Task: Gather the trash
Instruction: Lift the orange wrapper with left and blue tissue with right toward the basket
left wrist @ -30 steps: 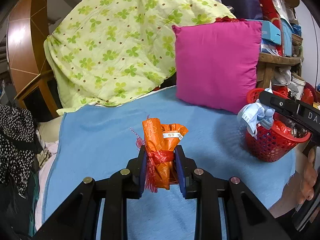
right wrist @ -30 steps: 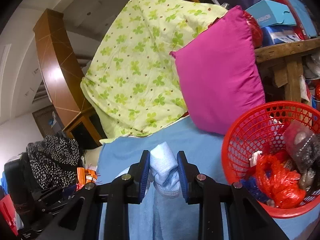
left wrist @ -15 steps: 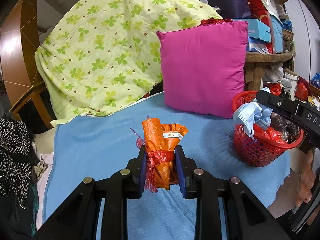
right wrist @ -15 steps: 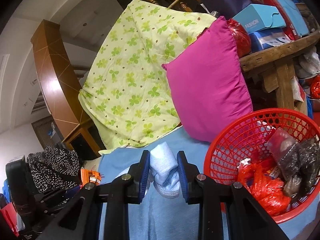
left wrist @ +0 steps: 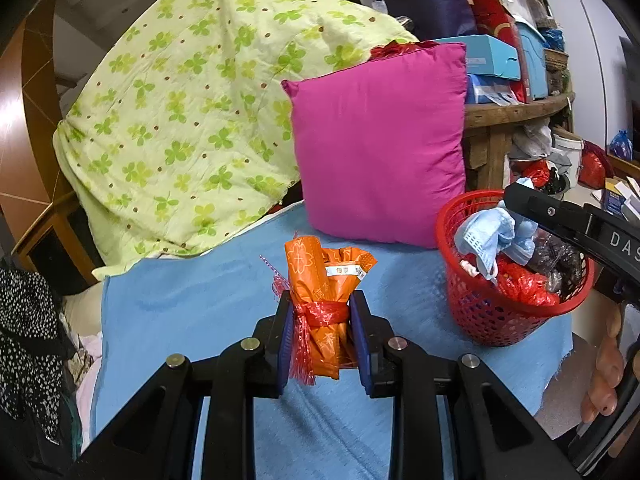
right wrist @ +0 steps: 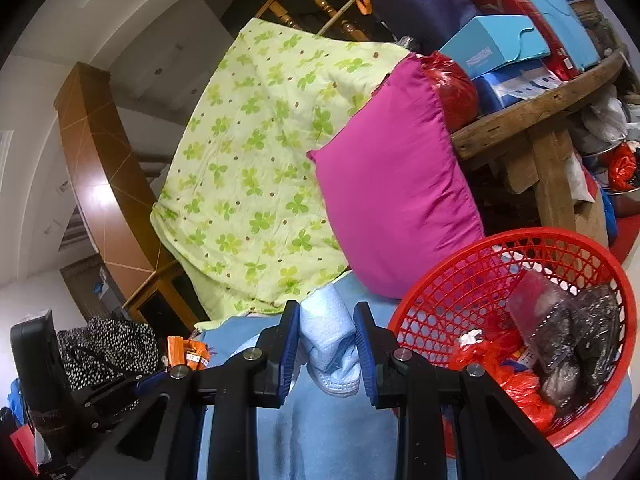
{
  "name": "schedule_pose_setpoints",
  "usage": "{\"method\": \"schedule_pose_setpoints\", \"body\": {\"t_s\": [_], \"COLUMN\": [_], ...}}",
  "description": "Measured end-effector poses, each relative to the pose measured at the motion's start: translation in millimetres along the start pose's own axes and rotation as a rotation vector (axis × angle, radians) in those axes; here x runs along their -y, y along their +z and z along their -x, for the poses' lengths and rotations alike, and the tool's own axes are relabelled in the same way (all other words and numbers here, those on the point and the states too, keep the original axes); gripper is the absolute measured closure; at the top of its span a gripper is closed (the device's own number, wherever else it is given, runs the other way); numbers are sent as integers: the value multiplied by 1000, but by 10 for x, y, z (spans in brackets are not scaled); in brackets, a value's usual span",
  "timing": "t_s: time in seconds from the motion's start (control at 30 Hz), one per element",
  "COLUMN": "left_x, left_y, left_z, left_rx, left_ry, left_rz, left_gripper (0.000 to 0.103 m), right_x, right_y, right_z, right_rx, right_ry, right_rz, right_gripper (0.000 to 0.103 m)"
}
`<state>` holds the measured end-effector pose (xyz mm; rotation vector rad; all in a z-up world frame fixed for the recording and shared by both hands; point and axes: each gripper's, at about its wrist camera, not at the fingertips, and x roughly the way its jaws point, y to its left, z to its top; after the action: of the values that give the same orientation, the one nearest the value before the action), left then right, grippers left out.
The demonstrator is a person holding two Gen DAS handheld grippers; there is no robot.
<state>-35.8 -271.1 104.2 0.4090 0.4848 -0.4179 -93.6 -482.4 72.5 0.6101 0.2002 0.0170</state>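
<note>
My left gripper [left wrist: 320, 340] is shut on an orange wrapper bundle [left wrist: 324, 292] tied with red mesh ribbon, held above the blue blanket [left wrist: 192, 308]. My right gripper [right wrist: 326, 350] is shut on a crumpled light blue face mask [right wrist: 330, 344], just left of the red mesh basket [right wrist: 472, 280]. In the left wrist view the mask [left wrist: 492, 236] hangs over the basket's [left wrist: 480, 320] near rim. The basket holds red plastic and dark wrappers [right wrist: 576, 344]. The orange bundle [right wrist: 188, 354] shows at lower left in the right wrist view.
A magenta pillow [left wrist: 384, 148] leans behind the basket against a green clover quilt [left wrist: 192, 120]. A wooden table [right wrist: 536, 108] stacked with boxes stands at right. Black dotted fabric [left wrist: 28, 344] lies at the bed's left edge.
Both grippers have moved with their loads. The basket now sits closer and lower in both views. The mask is now over the basket's rim.
</note>
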Motion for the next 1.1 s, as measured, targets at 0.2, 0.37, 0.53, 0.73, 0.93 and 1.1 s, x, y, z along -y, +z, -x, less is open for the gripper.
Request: {"method": "schedule_pose_setpoints", "body": {"t_s": [0.2,0.37,0.53,0.73,0.93,1.1], "left_x": [136,249,358,495,644,778], "left_y": [108,174,239,303,382,484], "left_z": [-1,-12,-44,-83,-169,-259], "left_rx": [16,26,30,36,37,43], "left_ry": [-13,-29,-46,-70,-136,-203], "left_rz": [-25,-45,-57,-68,-67,-69], "left_gripper": [75,75,75,75,75,75], "right_x": [105,183,310,503,703,892], "right_y": [46,81,120,181,236,275], "right_z": [60,102,170,285,417,535], "right_rx": [24,40,58,87,124,163], "right_ry": [-9,-22,-42,-79,-126,-172], "right_rz": [-33,-50,-72,-104,-149,-210], "right_gripper": [74,74,74,74,74,74]}}
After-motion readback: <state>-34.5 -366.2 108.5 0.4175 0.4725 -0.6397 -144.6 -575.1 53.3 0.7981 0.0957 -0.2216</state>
